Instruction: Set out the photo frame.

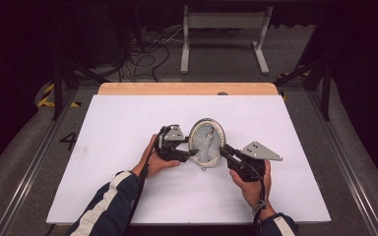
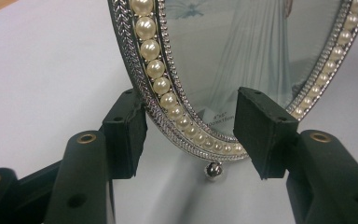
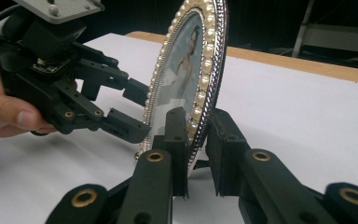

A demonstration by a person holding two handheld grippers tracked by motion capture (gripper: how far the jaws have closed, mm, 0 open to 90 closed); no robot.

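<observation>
An oval picture frame (image 1: 206, 140) with a silver rim and a ring of pearls stands upright at the middle of the white table top (image 1: 128, 123). It holds a picture of a figure in a long pale dress (image 3: 186, 70). My left gripper (image 1: 193, 153) reaches in from the left; its jaws straddle the frame's lower rim (image 2: 168, 100), one pad behind it and one in front of the glass, with slack between them. My right gripper (image 3: 200, 135) is shut on the frame's right edge, a pad on each face. A small silver ball foot (image 2: 213, 170) hangs under the frame.
A bare wooden strip (image 1: 187, 88) runs along the table's far edge. Beyond it the floor carries loose cables (image 1: 147, 56) and a white metal stand (image 1: 224, 34). Open white surface lies on all sides of the frame.
</observation>
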